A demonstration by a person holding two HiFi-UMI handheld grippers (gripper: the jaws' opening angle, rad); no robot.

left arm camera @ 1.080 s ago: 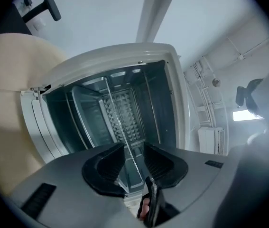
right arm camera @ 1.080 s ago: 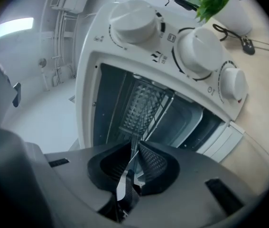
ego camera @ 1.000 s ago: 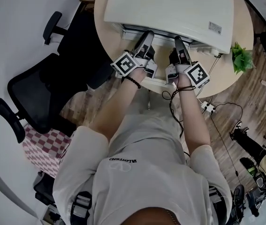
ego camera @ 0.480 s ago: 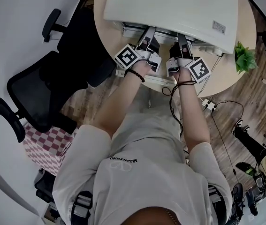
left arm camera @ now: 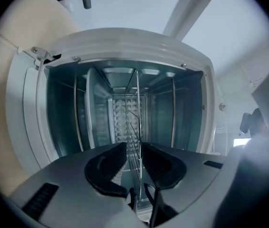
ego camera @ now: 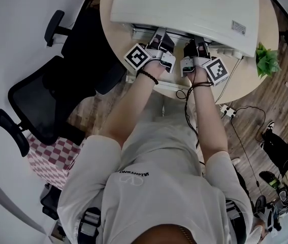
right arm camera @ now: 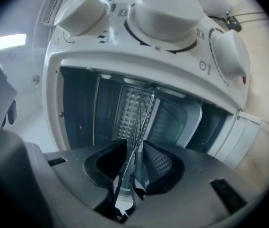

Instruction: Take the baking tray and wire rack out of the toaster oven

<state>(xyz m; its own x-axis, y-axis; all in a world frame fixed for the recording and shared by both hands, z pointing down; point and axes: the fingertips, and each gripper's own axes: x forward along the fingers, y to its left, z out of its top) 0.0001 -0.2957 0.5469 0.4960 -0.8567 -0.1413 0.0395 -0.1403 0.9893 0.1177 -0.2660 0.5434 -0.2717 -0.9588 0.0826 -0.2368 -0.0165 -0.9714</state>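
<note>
The white toaster oven [ego camera: 184, 9] stands on a round table with its door [ego camera: 159, 88] folded down. Both grippers reach into its mouth, rolled onto their sides. In the left gripper view the wire rack [left arm camera: 137, 103] runs edge-on between the pads of my left gripper [left arm camera: 133, 148], with thin gaps on both sides; the jaws are closing. In the right gripper view the same rack [right arm camera: 146, 113] passes between the pads of my right gripper [right arm camera: 134, 146], whose jaws are also closing. The baking tray [left arm camera: 97, 108] [right arm camera: 177, 122] sits in the slot beneath the rack.
The oven's knobs [right arm camera: 165, 15] lie beside the right gripper. A small green plant [ego camera: 266, 60] stands on the wooden table [ego camera: 245, 80]. A black office chair [ego camera: 47, 95] is at the left, and a power strip with cables [ego camera: 226, 111] lies on the floor.
Both grippers have slid further forward under the oven's top edge, so less of their fingers shows in the head view. Both marker cubes have rolled a little.
</note>
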